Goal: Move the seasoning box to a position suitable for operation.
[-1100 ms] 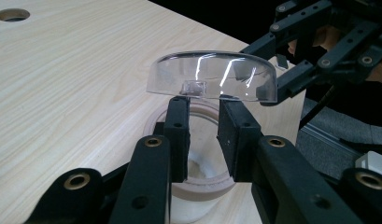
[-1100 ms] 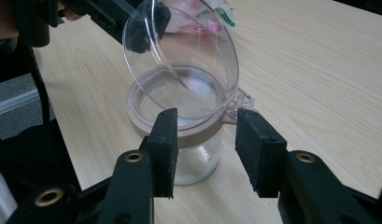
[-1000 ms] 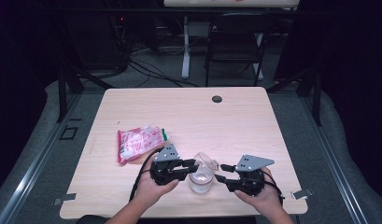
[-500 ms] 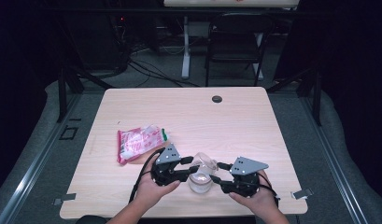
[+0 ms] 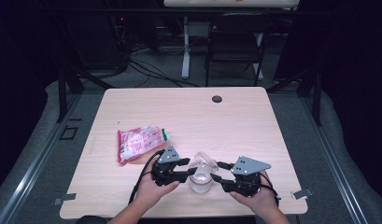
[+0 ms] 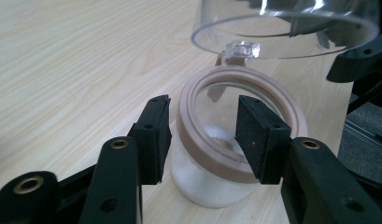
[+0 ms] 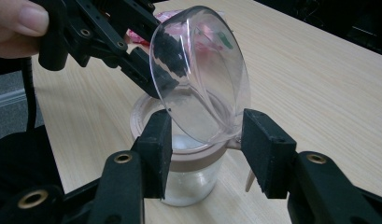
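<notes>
Open jar near the table's front edge, both tongs apart around it

In the high view we see the small clear glass jar with a tan rim (image 5: 200, 179) low centre on the pale wooden table (image 5: 254, 126), between the left tongs (image 5: 187, 169) and right tongs (image 5: 217, 171). In the left gripper view, the tongs (image 6: 203, 137), which have just opened, straddle the rim ungripped; a nudge could tip it. In the right gripper view the tongs (image 7: 206, 149), just closing a little, flank the hinged clear lid (image 7: 202, 77), which might drop shut.
</notes>
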The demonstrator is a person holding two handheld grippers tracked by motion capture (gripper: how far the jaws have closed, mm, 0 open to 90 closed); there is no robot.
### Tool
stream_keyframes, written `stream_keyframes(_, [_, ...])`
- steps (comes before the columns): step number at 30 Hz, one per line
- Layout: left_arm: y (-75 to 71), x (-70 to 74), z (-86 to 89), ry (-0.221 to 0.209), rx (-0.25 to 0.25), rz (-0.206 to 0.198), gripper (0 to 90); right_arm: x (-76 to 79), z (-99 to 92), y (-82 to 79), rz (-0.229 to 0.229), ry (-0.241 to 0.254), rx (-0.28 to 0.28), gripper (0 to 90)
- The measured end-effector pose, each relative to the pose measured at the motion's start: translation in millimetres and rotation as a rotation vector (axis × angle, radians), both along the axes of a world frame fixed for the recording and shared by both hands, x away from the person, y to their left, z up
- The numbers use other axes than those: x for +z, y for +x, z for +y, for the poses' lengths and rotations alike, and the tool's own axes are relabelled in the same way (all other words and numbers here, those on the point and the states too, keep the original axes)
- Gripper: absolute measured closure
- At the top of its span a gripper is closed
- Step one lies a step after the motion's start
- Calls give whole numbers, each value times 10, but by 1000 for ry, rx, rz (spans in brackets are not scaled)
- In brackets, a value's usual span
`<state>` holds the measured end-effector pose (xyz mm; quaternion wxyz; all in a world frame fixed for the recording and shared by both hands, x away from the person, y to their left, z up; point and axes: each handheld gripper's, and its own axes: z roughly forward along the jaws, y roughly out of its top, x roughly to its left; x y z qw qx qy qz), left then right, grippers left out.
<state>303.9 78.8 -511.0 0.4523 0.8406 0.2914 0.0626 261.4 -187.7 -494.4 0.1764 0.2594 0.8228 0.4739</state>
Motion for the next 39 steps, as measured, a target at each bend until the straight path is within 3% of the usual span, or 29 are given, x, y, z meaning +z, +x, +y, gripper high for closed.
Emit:
stream_keyframes(3, [-4, -23, -11, -2, -4, 24, 612, -8, -1, 3, 0, -2, 0, 556])
stream_keyframes(10, [-11, -40, -16, -2, -12, -13, 667, -2, -35, 11, 3, 8, -1, 591])
stream_keyframes(18, [-9, -47, -3, -10, -13, -9, 677, -6, -176, 70, 20, 64, -54, 618])
stream_keyframes(26, [-13, -56, -11, -21, -11, -16, 690, -47, -267, 121, 44, 79, -86, 630])
stream_keyframes(34, [-11, -53, -7, -16, -13, -12, 686, -87, -248, 136, 63, 76, -64, 584])
stream_keyframes(39, [-12, -48, -5, -23, -6, -15, 652, -238, -255, 203, 106, 26, -68, 592])
